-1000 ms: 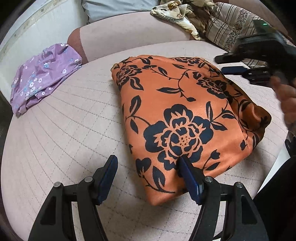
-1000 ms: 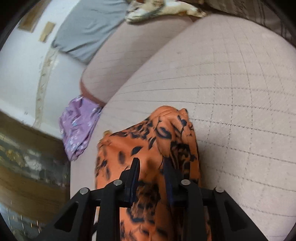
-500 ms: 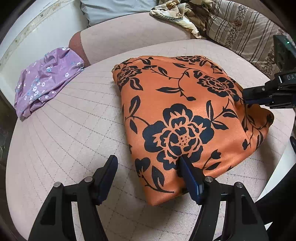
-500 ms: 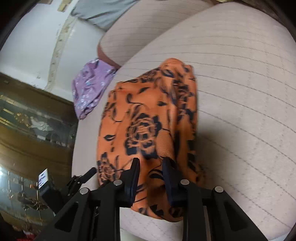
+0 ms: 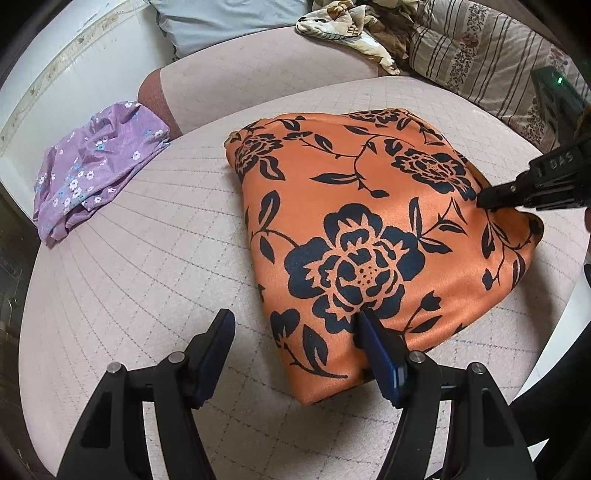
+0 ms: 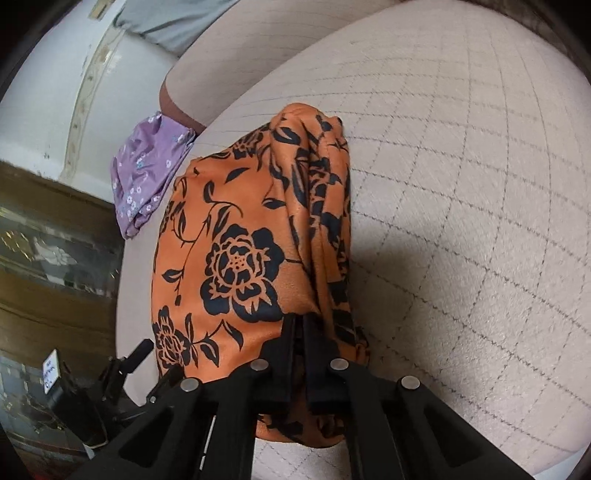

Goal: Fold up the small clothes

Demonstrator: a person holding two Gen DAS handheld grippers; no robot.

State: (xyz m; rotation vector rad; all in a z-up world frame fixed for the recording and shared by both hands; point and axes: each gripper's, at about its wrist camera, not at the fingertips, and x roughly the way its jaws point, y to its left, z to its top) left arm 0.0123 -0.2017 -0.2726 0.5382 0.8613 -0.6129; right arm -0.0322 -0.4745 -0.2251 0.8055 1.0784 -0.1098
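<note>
An orange cloth (image 5: pixel 351 221) with black flowers lies folded on the quilted beige cushion (image 5: pixel 129 277). My left gripper (image 5: pixel 295 332) stands open at the cloth's near edge. Its right finger rests over the near corner and its left finger is over bare cushion. My right gripper (image 5: pixel 484 201) comes in from the right and is shut on the cloth's right-hand edge. In the right wrist view the orange cloth (image 6: pixel 229 229) stretches away from the right gripper (image 6: pixel 299 325), whose fingers are pressed together on a bunched fold.
A purple flowered garment (image 5: pixel 92 173) lies folded at the cushion's left rim, also in the right wrist view (image 6: pixel 147 181). At the back are a grey pillow (image 5: pixel 221 22), a heap of patterned clothes (image 5: pixel 343 26) and a striped pillow (image 5: pixel 480 55).
My right gripper came down to the cloth's right edge and its jaws closed on the fabric. The left gripper stayed where it was, still open.
</note>
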